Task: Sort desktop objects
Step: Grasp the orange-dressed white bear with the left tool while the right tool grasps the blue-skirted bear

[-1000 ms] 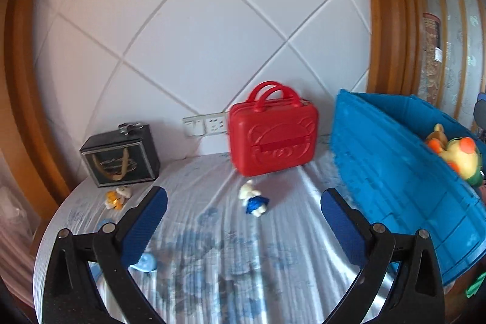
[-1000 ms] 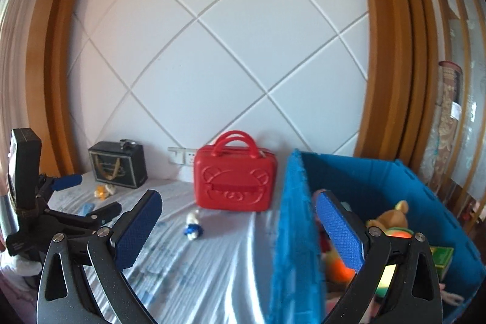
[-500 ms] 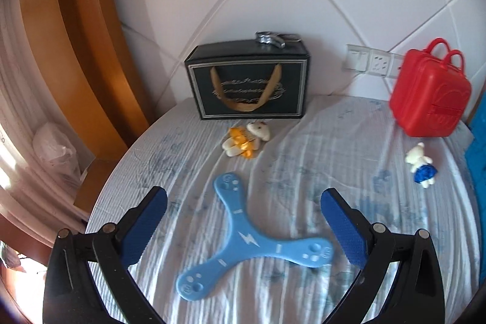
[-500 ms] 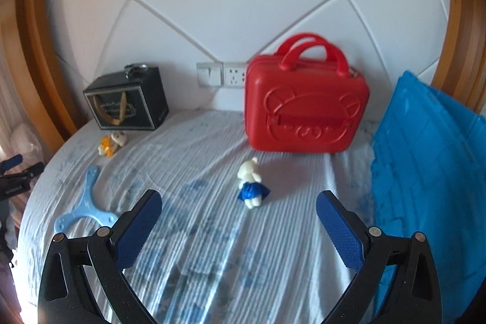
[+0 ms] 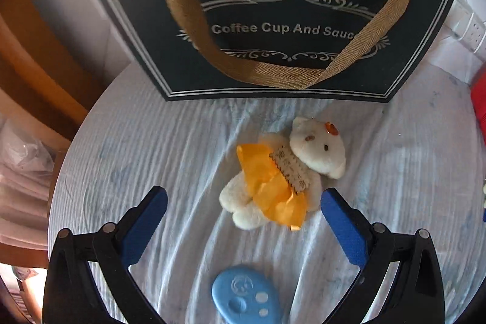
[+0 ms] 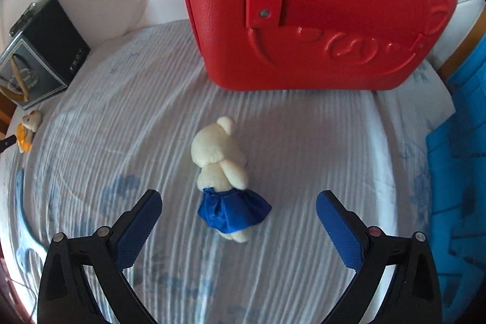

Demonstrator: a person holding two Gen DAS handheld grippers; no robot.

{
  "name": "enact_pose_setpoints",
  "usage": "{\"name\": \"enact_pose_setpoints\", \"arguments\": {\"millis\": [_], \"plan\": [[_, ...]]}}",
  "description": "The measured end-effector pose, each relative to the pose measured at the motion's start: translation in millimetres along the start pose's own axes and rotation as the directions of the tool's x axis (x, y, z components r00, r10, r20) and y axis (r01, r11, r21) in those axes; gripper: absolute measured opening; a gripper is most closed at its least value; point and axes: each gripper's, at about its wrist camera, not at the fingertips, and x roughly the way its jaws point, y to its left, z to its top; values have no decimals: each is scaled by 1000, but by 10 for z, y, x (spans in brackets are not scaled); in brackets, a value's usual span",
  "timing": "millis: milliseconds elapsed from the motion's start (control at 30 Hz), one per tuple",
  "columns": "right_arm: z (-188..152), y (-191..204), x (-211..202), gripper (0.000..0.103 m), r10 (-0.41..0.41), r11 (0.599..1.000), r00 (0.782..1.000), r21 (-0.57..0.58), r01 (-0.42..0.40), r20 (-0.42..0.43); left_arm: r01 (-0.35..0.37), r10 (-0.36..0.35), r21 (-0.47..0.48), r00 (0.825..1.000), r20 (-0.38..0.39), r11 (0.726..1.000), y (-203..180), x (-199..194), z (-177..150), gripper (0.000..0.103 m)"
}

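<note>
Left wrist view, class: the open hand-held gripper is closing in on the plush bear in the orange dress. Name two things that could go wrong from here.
1. The left hand-held gripper is centred left of the plush bear in the orange dress, whose body lies near the right finger; closing may pinch only the loose skirt.
2. The blue boomerang tip lies just beneath; dropping lower could snag or shove it.

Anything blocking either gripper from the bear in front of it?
Nothing visible. The left gripper is open with the yellow-dress bear just ahead; the right gripper is open with the blue-skirt bear at its fingertips. Only bare cloth between.
</note>
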Motion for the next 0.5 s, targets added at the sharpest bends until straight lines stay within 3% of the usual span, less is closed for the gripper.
{"name": "enact_pose_setpoints", "arguments": {"millis": [233, 267, 367, 500], "plan": [[40, 77, 542, 103, 13, 999, 996, -29, -15, -83, 26, -22, 55, 997, -69, 998, -213, 460, 141, 103], [41, 78, 602, 103, 16, 1000, 995, -25, -18, -95, 41, -40, 37, 998, -45, 998, -203, 458, 132, 103], [31, 62, 737, 103, 24, 1000, 992, -9, -25, -122, 121, -123, -28, 990, -74, 992, -111, 529, 124, 103], [-8, 97, 728, 103, -14, 999, 997, -43, 11, -78, 120, -120, -13, 993, 1, 993, -128, 483, 14, 103]]}}
